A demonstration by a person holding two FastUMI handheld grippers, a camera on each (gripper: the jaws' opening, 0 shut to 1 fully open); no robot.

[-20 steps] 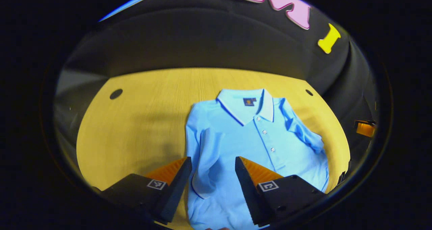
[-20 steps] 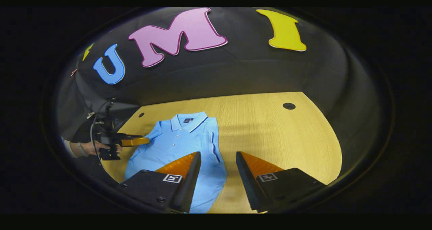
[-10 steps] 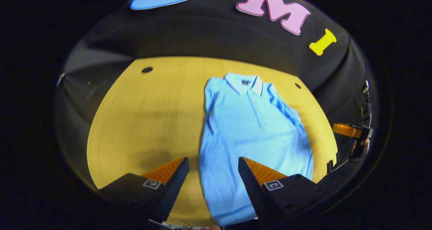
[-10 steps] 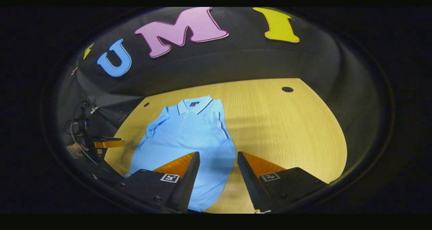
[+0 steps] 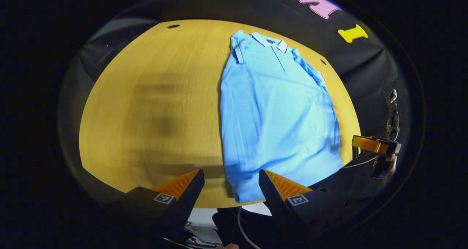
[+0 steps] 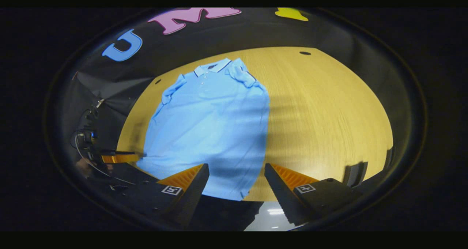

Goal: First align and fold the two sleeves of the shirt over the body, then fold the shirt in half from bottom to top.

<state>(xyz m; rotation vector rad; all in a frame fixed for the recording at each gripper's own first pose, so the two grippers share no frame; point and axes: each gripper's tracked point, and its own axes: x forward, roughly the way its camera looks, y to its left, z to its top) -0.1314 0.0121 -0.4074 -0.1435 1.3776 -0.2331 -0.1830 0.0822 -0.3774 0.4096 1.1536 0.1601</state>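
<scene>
Shirt [image 5: 274, 113] flat on table [image 5: 146, 95], 2 sleeves folded in. L gripper [image 5: 229, 185] & R gripper [image 6: 237, 177] jaws wide, holding nothing.

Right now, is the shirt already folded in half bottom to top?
No. The shirt lies full length on the table, collar far, hem near; both sleeves lie over the body.

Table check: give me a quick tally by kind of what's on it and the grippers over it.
Shirts: 1, the light blue polo shirt, flat on the wooden table
Tables: 1
Grippers: 2, left gripper and right gripper, both open and holding nothing
Total: 4
</scene>
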